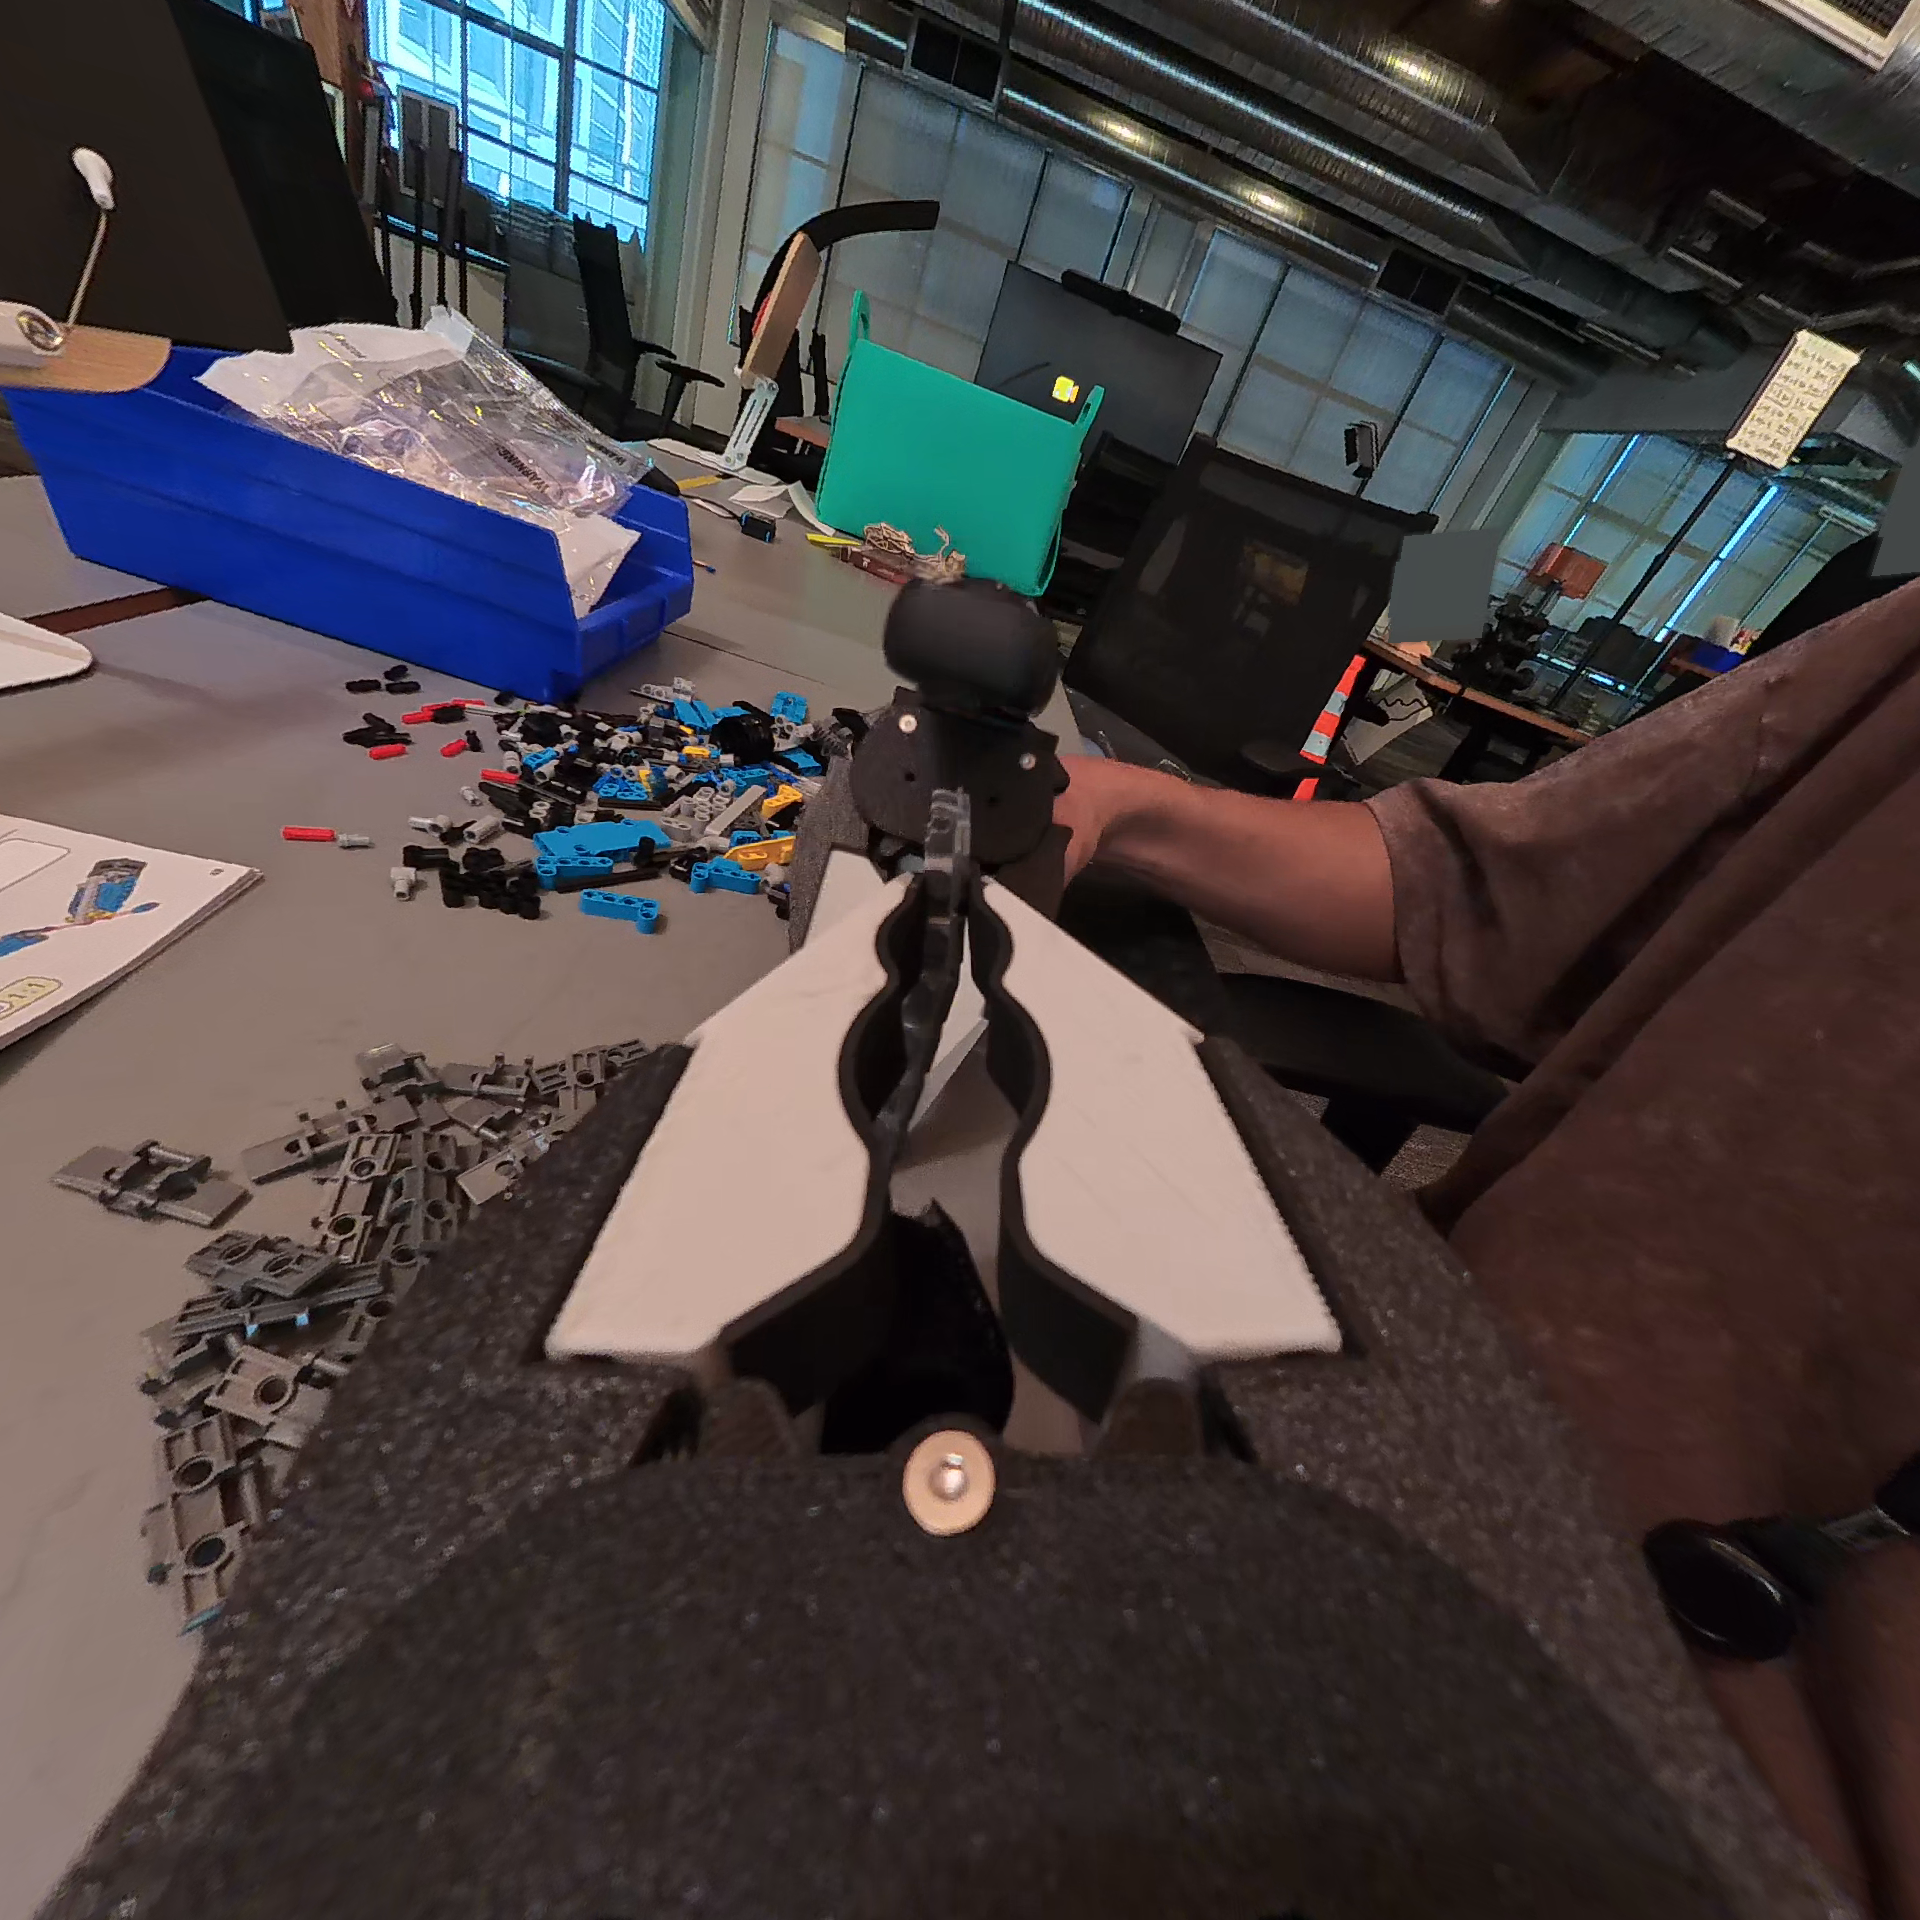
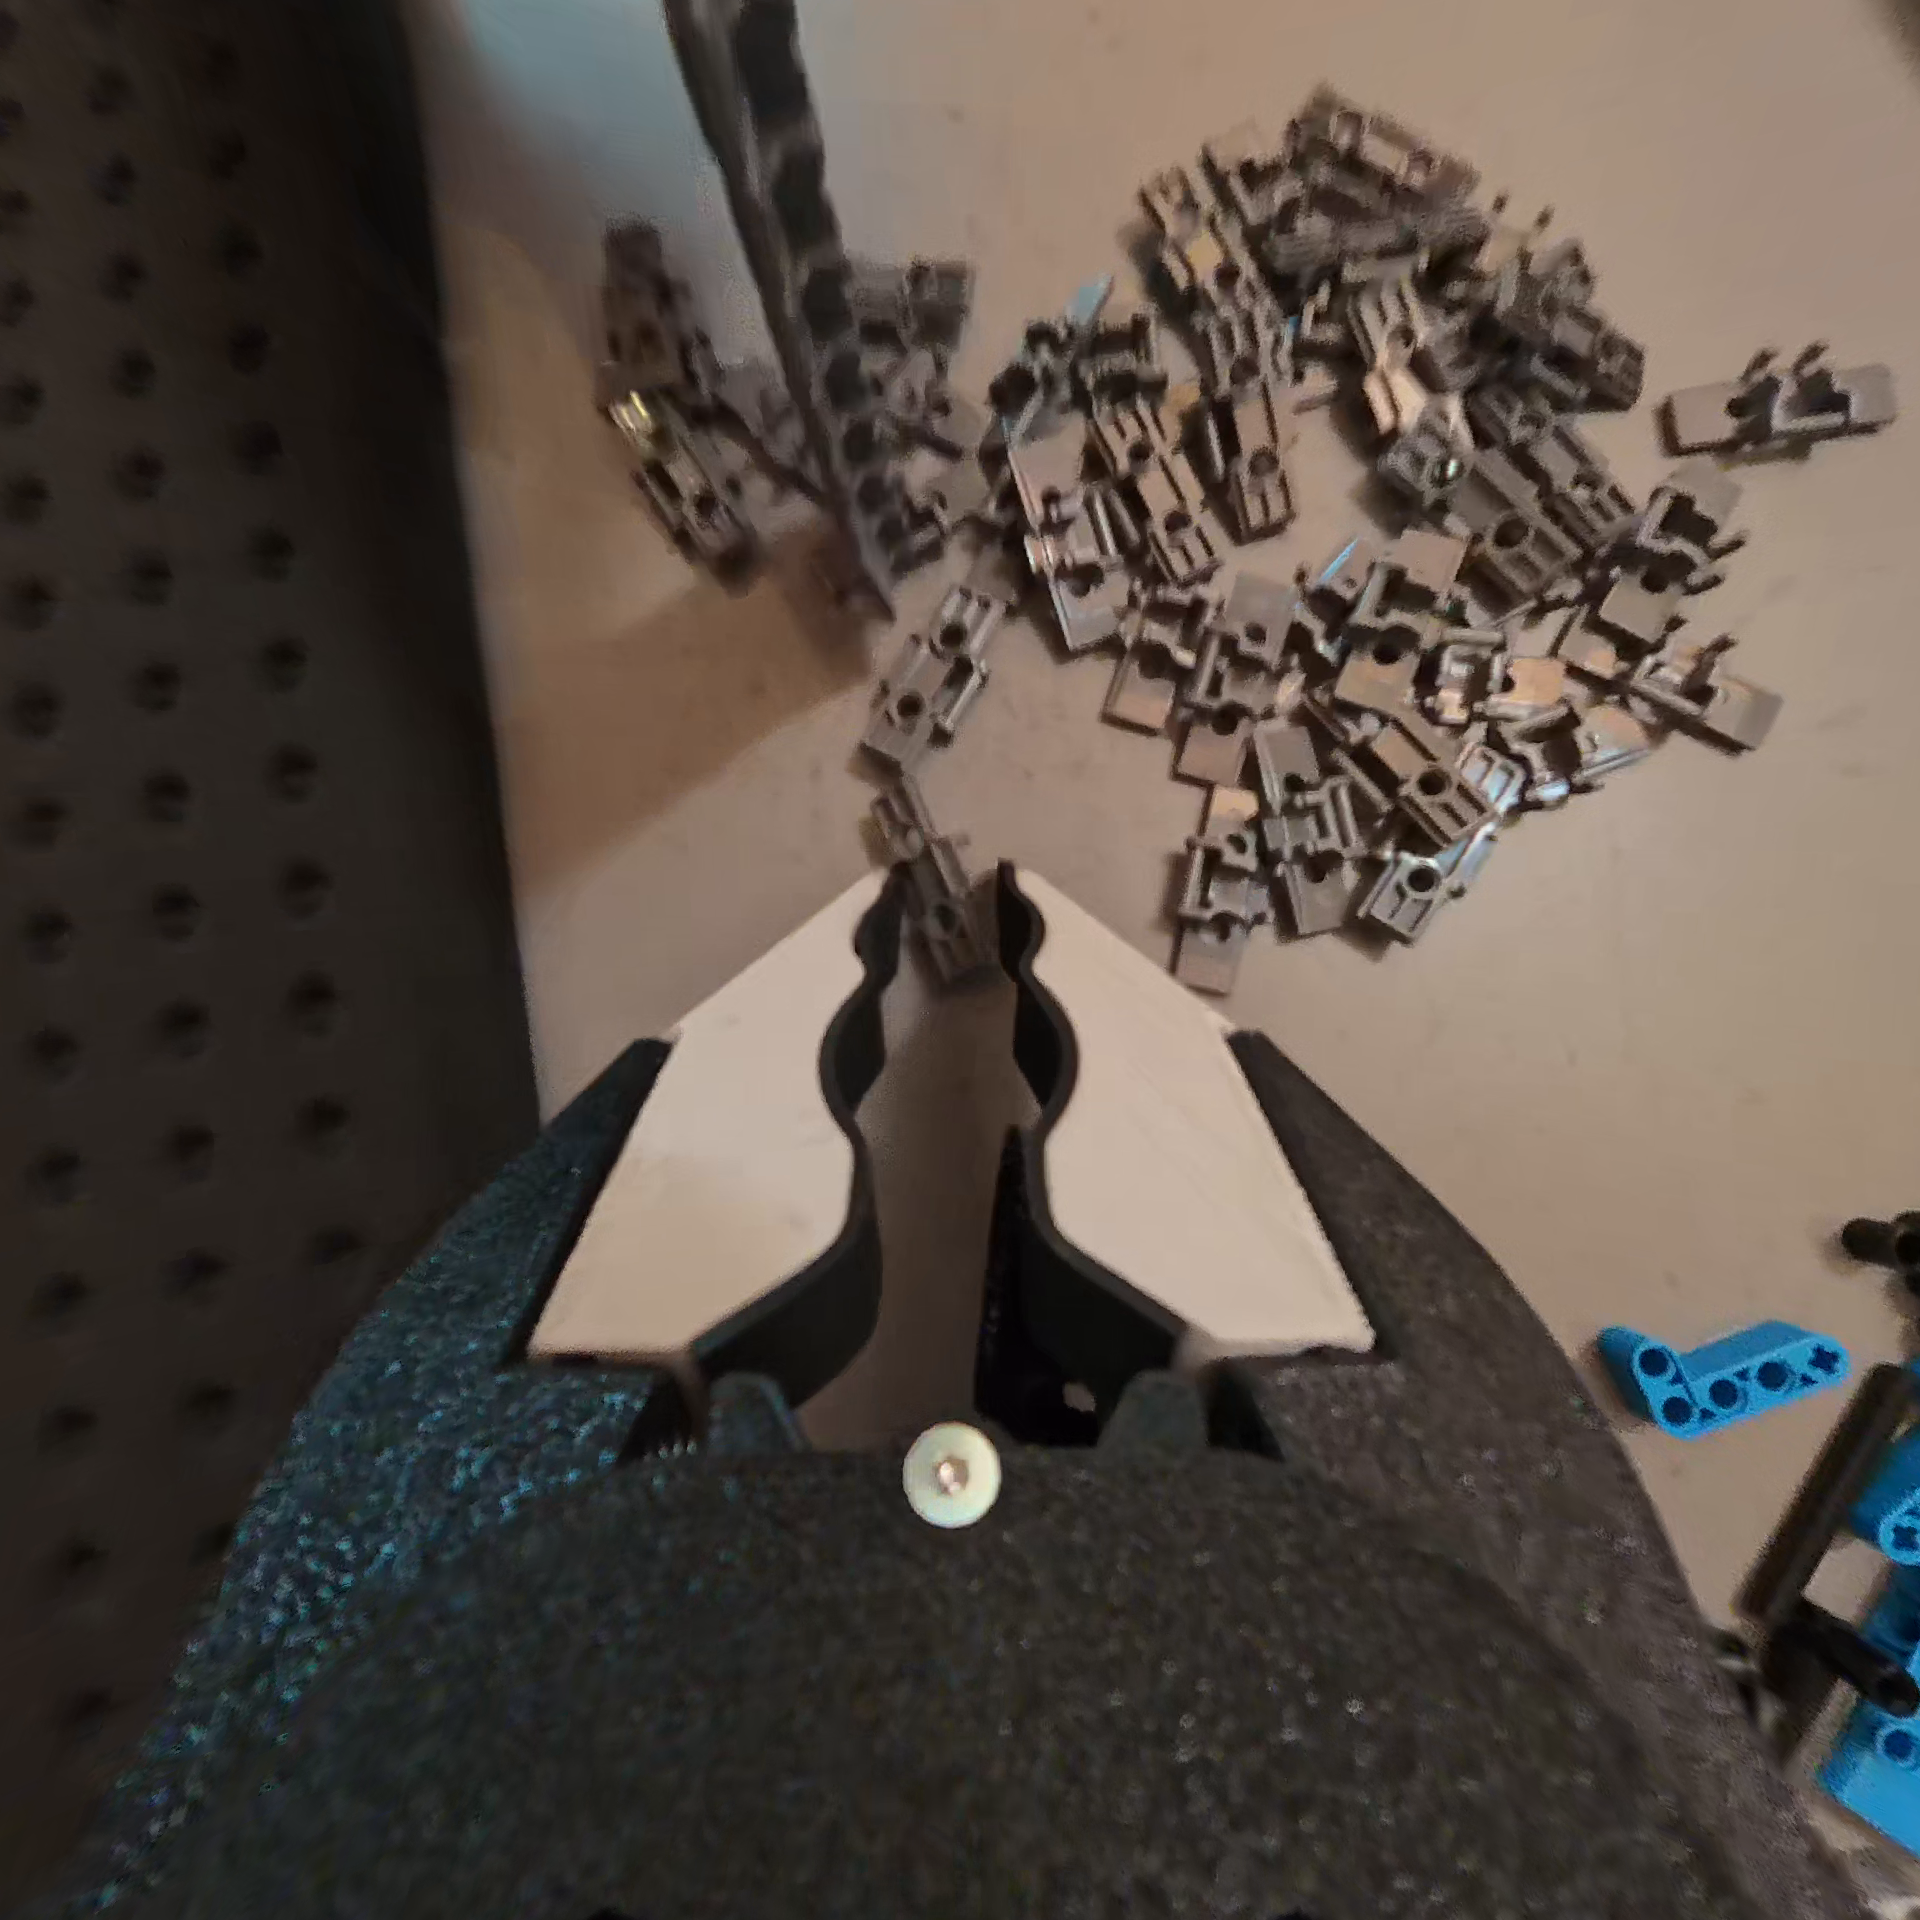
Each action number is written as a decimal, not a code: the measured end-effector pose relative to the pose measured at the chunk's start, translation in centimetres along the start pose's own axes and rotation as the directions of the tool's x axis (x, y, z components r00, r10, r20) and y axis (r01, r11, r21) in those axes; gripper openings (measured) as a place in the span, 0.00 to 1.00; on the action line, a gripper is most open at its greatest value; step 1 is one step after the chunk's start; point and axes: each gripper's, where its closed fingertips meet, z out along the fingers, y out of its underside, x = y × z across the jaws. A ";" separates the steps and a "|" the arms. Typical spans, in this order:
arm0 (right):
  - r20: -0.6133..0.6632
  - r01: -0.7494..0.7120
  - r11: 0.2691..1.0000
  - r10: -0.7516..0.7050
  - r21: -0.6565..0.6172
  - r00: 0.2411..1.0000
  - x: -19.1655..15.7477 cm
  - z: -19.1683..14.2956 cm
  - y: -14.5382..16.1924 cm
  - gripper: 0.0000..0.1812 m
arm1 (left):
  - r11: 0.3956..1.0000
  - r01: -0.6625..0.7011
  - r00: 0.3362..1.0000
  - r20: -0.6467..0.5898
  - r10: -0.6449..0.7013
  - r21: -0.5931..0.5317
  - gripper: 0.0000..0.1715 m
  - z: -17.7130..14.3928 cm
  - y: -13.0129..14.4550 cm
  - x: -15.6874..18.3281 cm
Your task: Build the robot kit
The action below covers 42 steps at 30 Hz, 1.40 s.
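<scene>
My left gripper [image 1: 940, 883] has white fingers with black pads. It is shut on a dark strip of joined track links [image 1: 916, 1039] that sticks out past its tips. Just ahead of it, a hand holds the black body of the right gripper [image 1: 956, 769]. In the right wrist view, my right gripper [image 2: 940, 883] is shut on a single grey track link [image 2: 948, 930] just above the table, at the near edge of a pile of loose grey track links [image 2: 1351, 571]. The dark strip [image 2: 790, 291] hangs at the upper left of that view, blurred.
The grey link pile [image 1: 312, 1247] lies left of my left gripper. Farther back are mixed blue, black and red pieces [image 1: 623, 800], a blue bin [image 1: 364, 540] holding plastic bags, an instruction booklet [image 1: 94, 914] and a green bag [image 1: 945, 468]. A blue L-beam [image 2: 1725, 1382] and a perforated dark surface [image 2: 208, 727] flank my right gripper.
</scene>
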 end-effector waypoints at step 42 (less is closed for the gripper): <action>0.217 -0.284 0.943 0.244 0.173 0.945 -2.2 -8.4 -11.8 0.05 | 0.967 -0.199 0.978 0.026 0.206 -0.158 0.04 1.0 2.0 1.2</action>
